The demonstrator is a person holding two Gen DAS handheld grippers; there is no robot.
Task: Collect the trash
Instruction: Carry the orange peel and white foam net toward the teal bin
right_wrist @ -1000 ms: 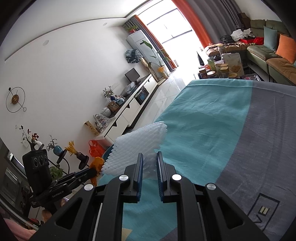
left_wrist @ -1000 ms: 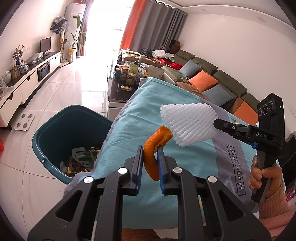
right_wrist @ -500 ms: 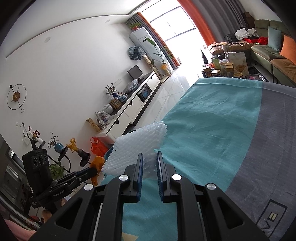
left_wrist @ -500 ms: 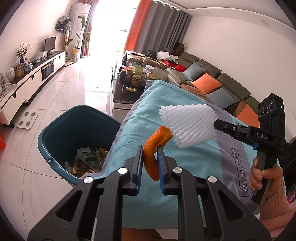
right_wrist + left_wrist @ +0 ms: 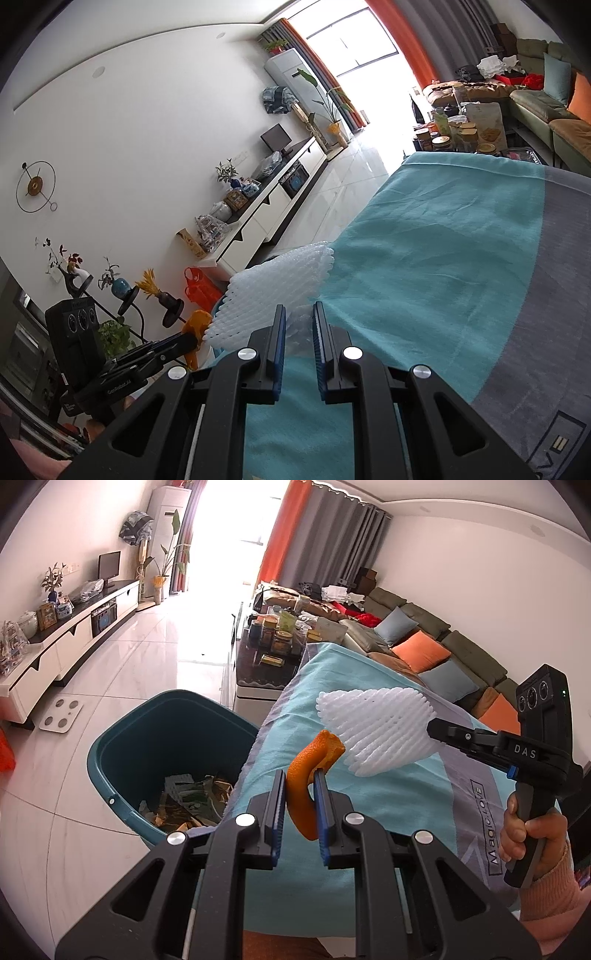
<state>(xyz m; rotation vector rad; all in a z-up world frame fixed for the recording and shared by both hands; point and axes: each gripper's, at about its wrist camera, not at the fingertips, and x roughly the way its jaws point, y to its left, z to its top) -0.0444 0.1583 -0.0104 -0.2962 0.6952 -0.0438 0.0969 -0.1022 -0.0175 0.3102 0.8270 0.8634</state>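
orange peel and foam net held above the table edge

the orange peel (image 5: 306, 786) sits pinched between the blue pads of the left gripper (image 5: 300, 797), its curled top poking up past the fingertips. at about 2 o'clock from it, nearly touching, the white foam net (image 5: 376, 731) is clamped at one end by the right gripper (image 5: 436, 734) — the net fans out toward the peel. in the right wrist view the same net (image 5: 273, 295) is squeezed between that gripper's pads (image 5: 299, 325). both pieces hang over the teal and grey tablecloth (image 5: 399, 812). at 9 o'clock from the peel, on the floor beside the table, stands the teal bin (image 5: 110, 746) with paper scraps (image 5: 184, 801) inside.
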